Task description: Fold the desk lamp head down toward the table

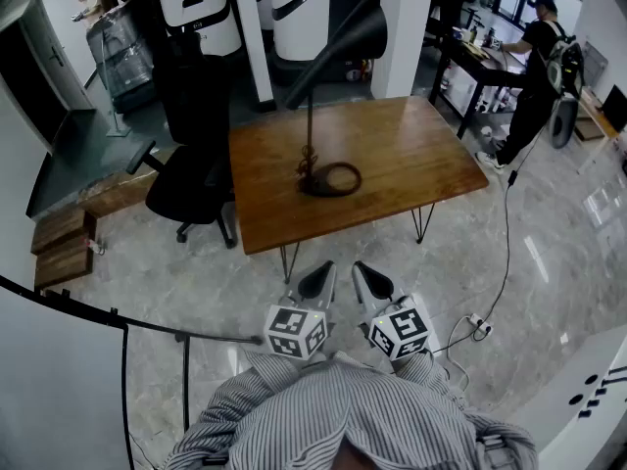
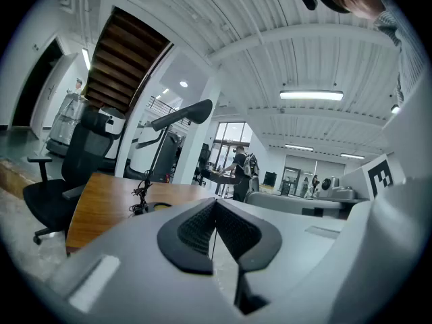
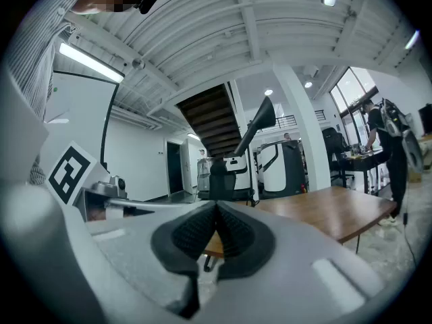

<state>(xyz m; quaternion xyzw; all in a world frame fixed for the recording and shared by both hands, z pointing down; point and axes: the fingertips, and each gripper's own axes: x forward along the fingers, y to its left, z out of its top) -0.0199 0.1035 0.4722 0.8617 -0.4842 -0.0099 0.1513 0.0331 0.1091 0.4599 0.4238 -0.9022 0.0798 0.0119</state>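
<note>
The right tongs hide the base of the desk lamp in their own view.

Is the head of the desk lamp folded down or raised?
Raised. The lamp head slants upward, high above the table, atop its upright stem.

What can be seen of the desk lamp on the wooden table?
The desk lamp is black and looks matte. Its flat ring-shaped base lies near the middle of the wooden table. A thin stem rises upright from the base's left edge, a cord bunched at its foot. The long head slants up to the right, not folded down. Only the table touches it; the left gripper and right gripper hang short of it.
</note>
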